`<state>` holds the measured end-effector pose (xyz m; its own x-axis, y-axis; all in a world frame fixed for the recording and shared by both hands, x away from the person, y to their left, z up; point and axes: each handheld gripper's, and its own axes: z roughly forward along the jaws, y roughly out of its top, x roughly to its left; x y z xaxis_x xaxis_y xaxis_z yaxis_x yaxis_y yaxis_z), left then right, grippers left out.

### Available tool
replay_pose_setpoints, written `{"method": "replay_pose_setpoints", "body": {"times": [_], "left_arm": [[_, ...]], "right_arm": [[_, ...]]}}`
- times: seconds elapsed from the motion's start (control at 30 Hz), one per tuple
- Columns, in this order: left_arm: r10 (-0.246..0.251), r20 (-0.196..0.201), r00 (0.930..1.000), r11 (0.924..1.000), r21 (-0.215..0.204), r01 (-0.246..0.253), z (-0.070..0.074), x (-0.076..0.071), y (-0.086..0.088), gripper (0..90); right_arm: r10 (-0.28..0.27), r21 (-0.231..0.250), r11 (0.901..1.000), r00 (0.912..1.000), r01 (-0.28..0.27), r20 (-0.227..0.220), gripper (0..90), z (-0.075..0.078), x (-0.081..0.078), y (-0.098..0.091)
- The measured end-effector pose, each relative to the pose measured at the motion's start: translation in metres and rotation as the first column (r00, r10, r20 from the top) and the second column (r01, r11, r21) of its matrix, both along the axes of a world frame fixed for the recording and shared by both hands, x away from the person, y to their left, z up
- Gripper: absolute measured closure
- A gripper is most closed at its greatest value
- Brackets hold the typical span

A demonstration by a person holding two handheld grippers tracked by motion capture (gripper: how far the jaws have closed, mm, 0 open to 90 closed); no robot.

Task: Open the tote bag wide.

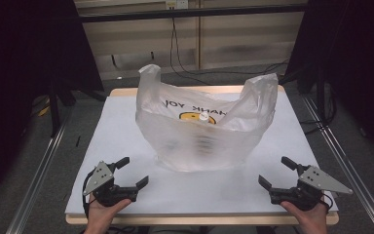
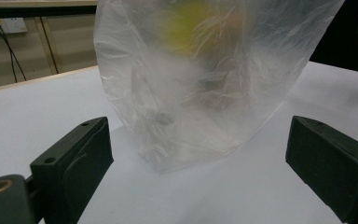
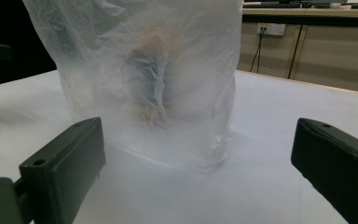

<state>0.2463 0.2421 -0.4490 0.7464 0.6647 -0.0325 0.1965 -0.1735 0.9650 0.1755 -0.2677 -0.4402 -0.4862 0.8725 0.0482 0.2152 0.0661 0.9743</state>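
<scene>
A translucent white plastic bag (image 1: 202, 131) stands upright in the middle of the white table (image 1: 126, 122), its two handles raised. It has a yellow smiley print, and a white bottle cap (image 1: 203, 116) shows at its mouth. Blurred items sit inside the bag (image 2: 196, 79) and cannot be made out through the plastic (image 3: 154, 79). My left gripper (image 1: 135, 171) rests near the front left edge, open and holding nothing, aimed at the bag. My right gripper (image 1: 276, 171) mirrors it at the front right, open and holding nothing.
The table's wooden rim (image 1: 199, 219) runs along the front edge under both hands. Metal rails (image 1: 39, 170) flank the table on the floor. Cables (image 1: 185, 68) trail across the floor behind it, by a wall with a socket (image 2: 4, 25).
</scene>
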Motion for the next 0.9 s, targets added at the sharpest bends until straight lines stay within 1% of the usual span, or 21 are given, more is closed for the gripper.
{"method": "replay_pose_setpoints", "body": {"times": [0.1,0.2,0.23,0.3,0.37,0.4,0.43,0.53,0.57,0.63,0.67,0.7,0.73,0.77,0.8,0.83,0.87,0.9], "left_arm": [[0.009,-0.001,1.0000,1.0000,0.004,-0.009,0.0000,0.0006,0.0005,7.1],[0.008,-0.010,0.9999,1.0000,0.005,-0.008,-0.0004,0.0011,0.0010,7.4],[0.016,-0.016,0.9997,0.9999,0.003,-0.016,-0.0005,0.0013,0.0014,7.4],[0.021,-0.016,0.9997,0.9998,0.002,-0.021,-0.0004,0.0013,0.0021,7.7],[0.024,-0.020,0.9995,0.9997,0.008,-0.024,0.0000,0.0022,0.0039,8.1],[0.037,-0.028,0.9989,0.9993,0.004,-0.036,0.0003,0.0021,0.0036,8.3],[0.029,-0.033,0.9990,0.9996,-0.003,-0.030,0.0006,0.0035,0.0045,9.0],[0.028,-0.041,0.9988,0.9996,-0.006,-0.028,0.0007,0.0043,0.0046,12.1],[0.026,-0.051,0.9984,0.9995,-0.015,-0.027,0.0003,0.0047,0.0047,12.1],[0.048,-0.070,0.9964,0.9984,-0.028,-0.050,-0.0004,0.0055,0.0050,16.0],[0.042,-0.077,0.9961,0.9981,-0.042,-0.046,-0.0008,0.0061,0.0057,16.4],[0.038,-0.082,0.9959,0.9988,-0.029,-0.040,-0.0006,0.0056,0.0074,18.6],[0.034,-0.073,0.9968,0.9992,-0.019,-0.036,-0.0002,0.0045,0.0088,25.1],[0.019,-0.078,0.9968,0.9994,-0.028,-0.021,0.0000,0.0037,0.0092,25.9],[0.002,-0.077,0.9970,0.9994,-0.035,-0.005,0.0002,0.0031,0.0097,29.9],[0.002,-0.077,0.9970,0.9994,-0.035,-0.005,0.0002,0.0031,0.0097,33.9],[0.019,-0.068,0.9975,0.9994,-0.029,-0.021,0.0020,0.0016,0.0081,34.6],[0.002,-0.076,0.9971,0.9994,-0.035,-0.004,0.0025,0.0011,0.0072,37.2]], "right_arm": [[0.010,-0.006,0.9999,0.9997,-0.010,-0.021,2.6,-0.0021,0.0018,-0.0016],[0.015,-0.005,0.9999,0.9995,-0.015,-0.026,2.6,-0.0027,0.0022,-0.0016],[0.009,-0.004,0.9999,0.9995,-0.010,-0.029,2.8,-0.0025,0.0028,-0.0017],[0.009,-0.004,0.9999,0.9995,-0.009,-0.031,2.9,-0.0027,0.0033,-0.0021],[0.007,-0.004,1.0000,0.9993,-0.008,-0.035,3.8,-0.0037,0.0050,-0.0022],[0.007,-0.004,1.0000,0.9989,-0.008,-0.047,4.8,-0.0046,0.0064,-0.0020],[0.004,-0.008,1.0000,0.9989,-0.005,-0.048,7.2,-0.0051,0.0070,-0.0022],[0.002,-0.006,1.0000,0.9984,-0.002,-0.057,9.5,-0.0057,0.0080,-0.0020],[0.000,-0.001,1.0000,0.9981,-0.001,-0.061,11.2,-0.0057,0.0081,-0.0018],[0.009,0.003,1.0000,0.9979,-0.008,-0.065,15.6,-0.0057,0.0089,-0.0025],[0.014,0.007,0.9999,0.9977,-0.014,-0.067,18.8,-0.0056,0.0089,-0.0024],[0.024,0.008,0.9997,0.9973,-0.023,-0.070,22.5,-0.0051,0.0088,-0.0026],[0.036,0.009,0.9993,0.9972,-0.035,-0.065,27.6,-0.0045,0.0093,-0.0024],[0.042,0.010,0.9991,0.9970,-0.042,-0.065,31.3,-0.0042,0.0095,-0.0020],[0.057,0.004,0.9984,0.9963,-0.057,-0.065,33.2,-0.0042,0.0099,-0.0024],[0.062,0.006,0.9981,0.9960,-0.061,-0.065,34.8,-0.0041,0.0105,-0.0018],[0.069,0.009,0.9976,0.9954,-0.068,-0.066,39.5,-0.0039,0.0105,-0.0014],[0.079,0.006,0.9969,0.9947,-0.078,-0.067,42.9,-0.0038,0.0105,-0.0015]]}}
